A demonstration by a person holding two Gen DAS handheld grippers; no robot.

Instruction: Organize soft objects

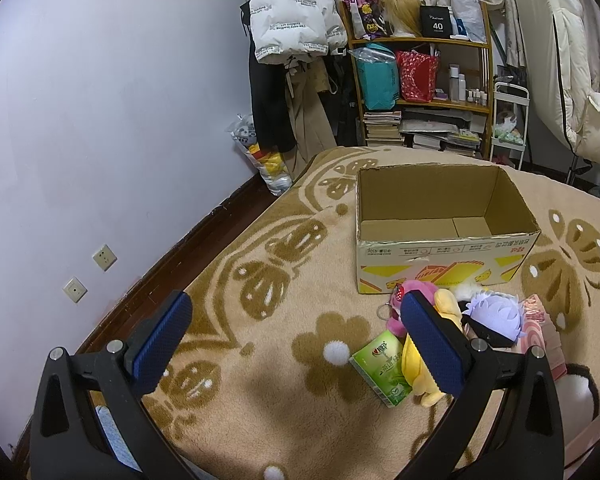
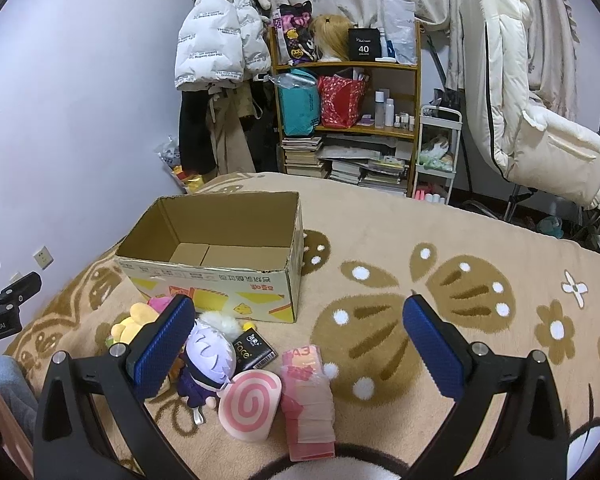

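Note:
An open, empty cardboard box (image 1: 440, 236) (image 2: 220, 256) stands on the beige flower blanket. In front of it lies a heap: a yellow plush (image 1: 420, 372) (image 2: 128, 322), a pink plush (image 1: 412, 294), a white-haired doll (image 1: 496, 314) (image 2: 210, 356), a pink swirl cushion (image 2: 250, 404), a green tissue pack (image 1: 380, 368), a black "face" pack (image 2: 252, 350) and a pink wrapped pack (image 2: 308, 396). My left gripper (image 1: 296, 344) is open and empty, left of the heap. My right gripper (image 2: 298, 350) is open and empty above the heap's right side.
The blanket (image 2: 480, 280) covers a bed that ends at a lilac wall (image 1: 100, 120) on the left. Beyond the far edge stand a cluttered wooden shelf (image 2: 348, 120), hanging coats (image 2: 220, 48), a white cart (image 2: 438, 156) and a white padded chair (image 2: 532, 120).

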